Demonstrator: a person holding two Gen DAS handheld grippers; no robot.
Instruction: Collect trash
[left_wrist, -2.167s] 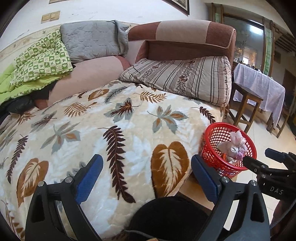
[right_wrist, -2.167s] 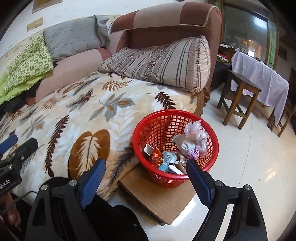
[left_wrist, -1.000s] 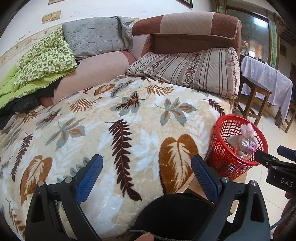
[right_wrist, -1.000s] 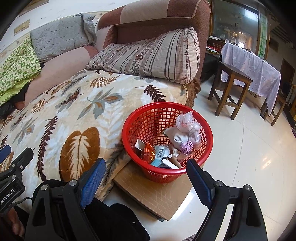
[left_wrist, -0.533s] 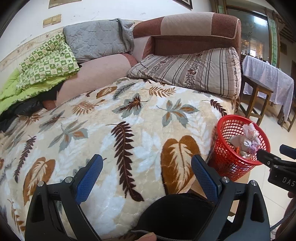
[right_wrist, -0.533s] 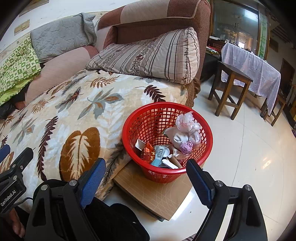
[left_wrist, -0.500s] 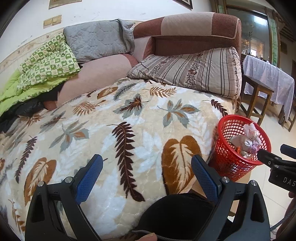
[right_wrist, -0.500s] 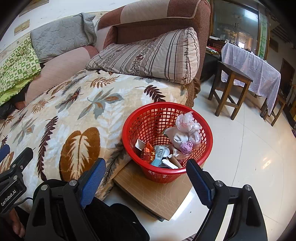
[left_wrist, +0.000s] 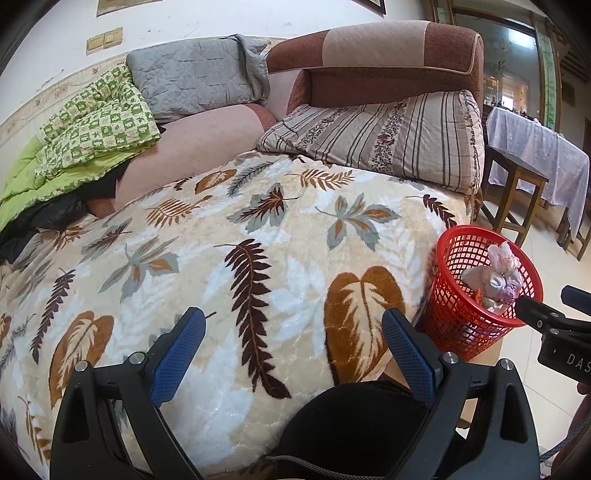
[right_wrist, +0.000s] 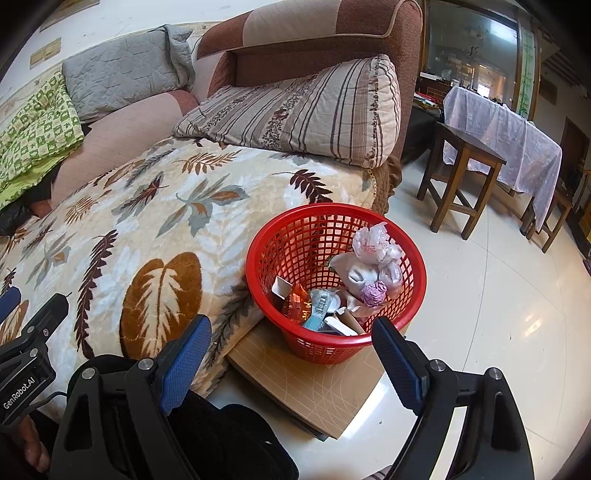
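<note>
Both cameras barely shifted since earlier. Left gripper (left_wrist: 291, 343) released, empty, over leaf-print blanket (left_wrist: 229, 258). Right gripper (right_wrist: 291, 350) released, empty; red trash basket (right_wrist: 295, 236) at 12 o'clock, on cardboard (right_wrist: 310, 387), holding wrappers (right_wrist: 314, 306).

Your way over the leaf blanket (left_wrist: 258, 258) is unobstructed; the red basket (right_wrist: 295, 236), half full, stands open-topped beside its edge.
</note>
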